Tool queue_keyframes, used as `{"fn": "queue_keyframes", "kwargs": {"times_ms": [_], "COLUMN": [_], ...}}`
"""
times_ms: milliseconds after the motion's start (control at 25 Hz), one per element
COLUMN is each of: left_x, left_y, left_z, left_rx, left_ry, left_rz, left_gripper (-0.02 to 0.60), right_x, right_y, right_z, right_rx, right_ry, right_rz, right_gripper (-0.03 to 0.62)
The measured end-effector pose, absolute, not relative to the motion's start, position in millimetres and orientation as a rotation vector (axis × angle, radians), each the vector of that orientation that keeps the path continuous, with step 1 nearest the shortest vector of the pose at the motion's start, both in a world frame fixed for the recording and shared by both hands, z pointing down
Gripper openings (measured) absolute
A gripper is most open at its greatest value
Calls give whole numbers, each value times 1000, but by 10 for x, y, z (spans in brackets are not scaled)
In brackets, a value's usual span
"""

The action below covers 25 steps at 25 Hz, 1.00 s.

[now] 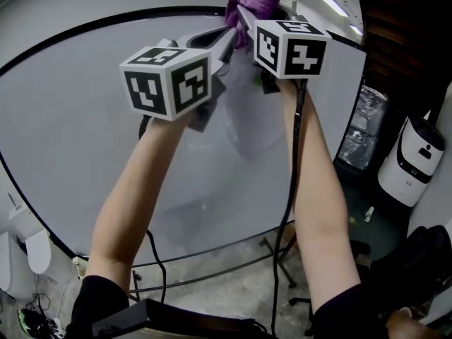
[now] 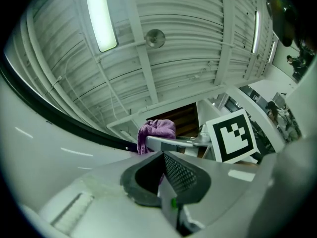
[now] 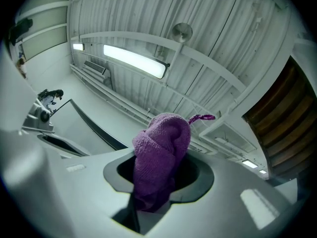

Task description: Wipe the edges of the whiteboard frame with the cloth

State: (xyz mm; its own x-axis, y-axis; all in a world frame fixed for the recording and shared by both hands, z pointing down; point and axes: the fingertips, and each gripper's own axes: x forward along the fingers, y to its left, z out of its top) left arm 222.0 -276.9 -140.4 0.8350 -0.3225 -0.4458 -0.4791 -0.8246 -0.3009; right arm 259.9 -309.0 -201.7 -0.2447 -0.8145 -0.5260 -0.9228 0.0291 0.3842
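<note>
In the head view the one purple cloth [image 1: 254,2] sits bunched at the tip of the right gripper [image 1: 244,16]. It is up by the top run of the single whiteboard frame [image 1: 106,21], whose black edge runs left to right, and the left gripper [image 1: 224,39] is just beside it. The left gripper view shows those jaws pressed together on nothing, with the cloth just beyond them. The right gripper view shows its jaws clamped on the cloth, which pokes out ahead, so the wiping likely falls to the right hand.
</note>
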Motion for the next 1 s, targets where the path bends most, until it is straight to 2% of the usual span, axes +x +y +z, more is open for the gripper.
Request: {"fn": "queue_keyframes", "kwargs": {"times_ms": [320, 560, 760, 1000], "left_x": [2353, 2697, 3306, 3372], "left_y": [-2754, -2726, -2719, -2771], "left_z": [-1390, -1451, -1524, -1525], "left_rx": [-2615, -2599, -2604, -2607], "left_ry": [570, 578, 580, 568], "left_rz": [542, 549, 551, 544], "left_gripper": [3, 3, 3, 3], "right_x": [2677, 3062, 3733, 3782], "right_y": [-3139, -3162, -3126, -3203], "right_z": [-1994, -2044, -2113, -2104], "right_rx": [-1816, -1806, -1800, -1801], "right_ry": [2147, 2163, 2152, 2153], "right_rz": [993, 977, 967, 980], "right_gripper": [150, 150, 150, 150]}}
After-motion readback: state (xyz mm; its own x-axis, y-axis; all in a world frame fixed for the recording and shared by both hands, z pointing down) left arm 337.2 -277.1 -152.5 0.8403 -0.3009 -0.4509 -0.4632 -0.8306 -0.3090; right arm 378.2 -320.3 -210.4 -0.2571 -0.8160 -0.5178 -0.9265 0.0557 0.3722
